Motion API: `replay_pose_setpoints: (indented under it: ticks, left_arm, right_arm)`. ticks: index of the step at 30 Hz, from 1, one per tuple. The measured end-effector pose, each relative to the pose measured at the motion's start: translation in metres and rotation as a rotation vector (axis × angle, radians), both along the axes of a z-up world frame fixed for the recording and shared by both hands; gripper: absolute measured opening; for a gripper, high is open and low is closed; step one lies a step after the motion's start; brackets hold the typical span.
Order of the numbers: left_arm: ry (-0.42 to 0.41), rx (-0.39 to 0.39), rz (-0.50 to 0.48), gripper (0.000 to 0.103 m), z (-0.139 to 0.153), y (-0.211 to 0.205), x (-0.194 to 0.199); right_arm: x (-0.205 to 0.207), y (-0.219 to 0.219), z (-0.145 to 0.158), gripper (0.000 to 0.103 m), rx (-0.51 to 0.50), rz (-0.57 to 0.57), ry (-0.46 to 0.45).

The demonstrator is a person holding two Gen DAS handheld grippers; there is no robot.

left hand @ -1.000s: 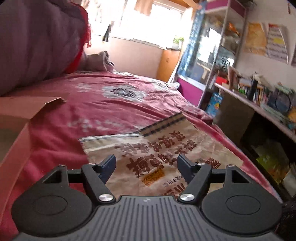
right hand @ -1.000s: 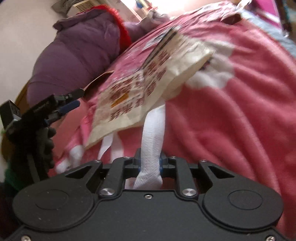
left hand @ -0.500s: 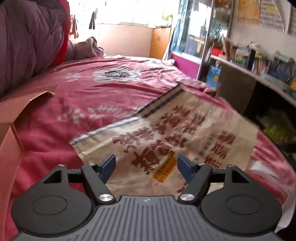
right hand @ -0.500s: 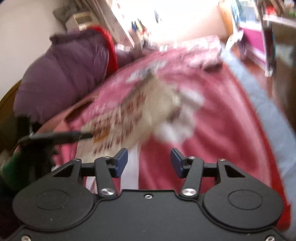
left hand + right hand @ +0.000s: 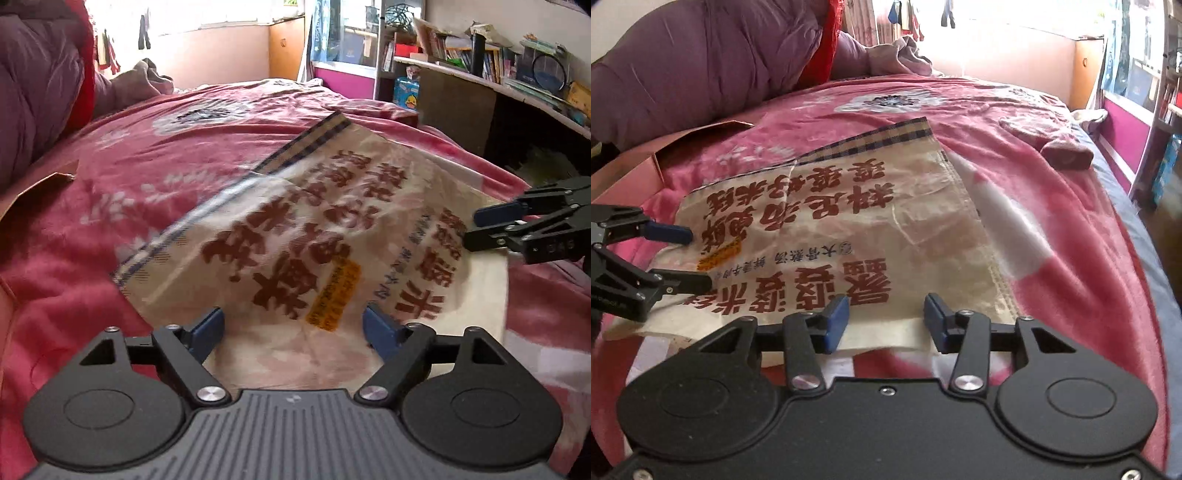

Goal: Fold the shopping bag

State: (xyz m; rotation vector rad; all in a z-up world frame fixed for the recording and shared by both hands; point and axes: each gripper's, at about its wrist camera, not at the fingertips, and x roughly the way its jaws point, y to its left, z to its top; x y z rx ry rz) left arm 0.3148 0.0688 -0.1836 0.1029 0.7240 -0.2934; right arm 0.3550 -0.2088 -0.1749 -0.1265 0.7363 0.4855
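A bed (image 5: pixel 207 155) covered in a red flowered blanket (image 5: pixel 1071 229) is filling both wrist views, with a purple quilt (image 5: pixel 701 62) bunching along its far left side and a brown cardboard box (image 5: pixel 646 162) lying open at the blanket's left edge. A cluttered shelf of books (image 5: pixel 487 62) is running along the wall to the right in the left wrist view.

The shopping bag (image 5: pixel 314 229), a beige woven sack printed with large red characters and trimmed with a dark checked band, is lying flat on the blanket in the middle of the bed, its white handles (image 5: pixel 1008 218) trailing out from under its right edge.

The left hand-held gripper (image 5: pixel 293 326) is hovering over the bag's near edge with its blue-tipped fingers (image 5: pixel 208 328) spread wide apart and nothing between them. The right hand-held gripper (image 5: pixel 884 319) is sitting at the bag's near right corner, its fingers (image 5: pixel 836 317) likewise standing apart and empty, the bag's edge lying just beyond them.
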Motion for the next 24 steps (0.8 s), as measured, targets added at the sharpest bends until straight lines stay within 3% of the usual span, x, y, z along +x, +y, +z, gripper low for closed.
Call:
replay_pose_setpoints:
  ticks: [2, 6, 9, 11, 12, 14, 17, 24]
  left_arm:
    - [0.003, 0.009, 0.004, 0.084, 0.001, 0.002, 0.000]
    - [-0.016, 0.048, 0.060, 0.084, 0.013, 0.001, -0.005]
    - [-0.109, -0.047, -0.007, 0.084, 0.034, -0.001, -0.023]
    - [-0.124, -0.093, -0.077, 0.084, 0.037, -0.005, -0.031]
    - [-0.115, -0.094, -0.119, 0.084, 0.035, -0.009, -0.034]
    - [0.003, 0.016, -0.197, 0.084, 0.014, -0.024, -0.031]
    - [0.012, 0.046, -0.226, 0.088, 0.001, -0.022, -0.031]
    - [0.010, 0.050, -0.258, 0.088, 0.003, -0.011, -0.036]
  right_arm:
    - [0.001, -0.003, 0.001, 0.035, 0.005, 0.002, 0.002]
    - [-0.005, -0.002, 0.005, 0.035, -0.019, -0.015, -0.016]
    - [-0.013, 0.002, 0.010, 0.039, -0.001, -0.023, -0.055]
    - [-0.014, 0.002, 0.008, 0.039, -0.008, -0.021, -0.053]
    - [-0.015, 0.001, 0.007, 0.039, -0.011, -0.019, -0.051]
    - [-0.016, 0.000, 0.005, 0.039, -0.018, -0.017, -0.048]
    - [-0.017, -0.001, 0.002, 0.041, -0.028, -0.013, -0.044]
    - [-0.020, -0.007, -0.001, 0.041, -0.042, -0.005, -0.044]
